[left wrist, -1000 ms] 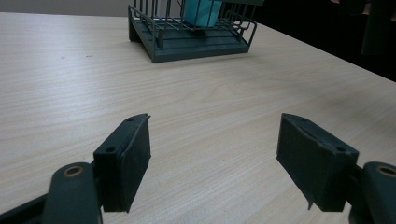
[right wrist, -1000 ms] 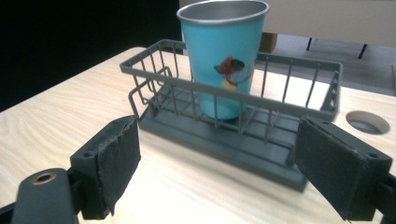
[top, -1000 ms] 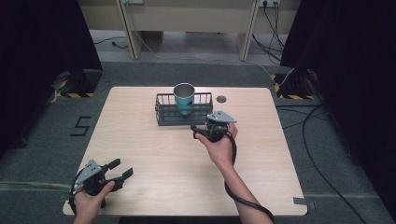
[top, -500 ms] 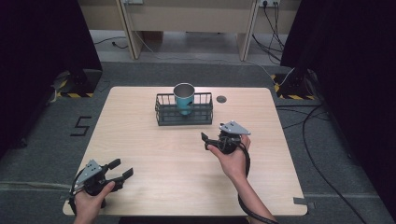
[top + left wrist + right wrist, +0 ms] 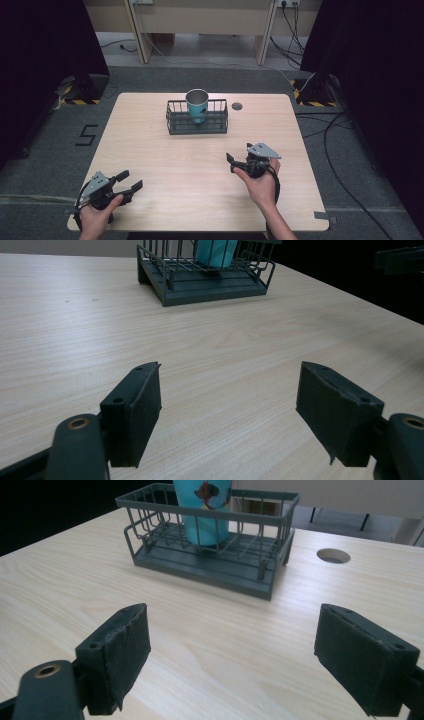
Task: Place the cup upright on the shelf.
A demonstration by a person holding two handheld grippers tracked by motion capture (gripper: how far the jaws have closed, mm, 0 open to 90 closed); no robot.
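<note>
A teal cup with a metal rim point(image 5: 197, 105) is seen standing upright inside a dark grey wire basket point(image 5: 175, 118) at the far middle of the pale wooden worktop point(image 5: 200, 170). The right tool point(image 5: 236, 164) is held over the near right part, jaws spread, nothing gripped, well apart from the basket. The left tool point(image 5: 129, 182) is held at the near left corner, jaws likewise spread and empty.
</note>
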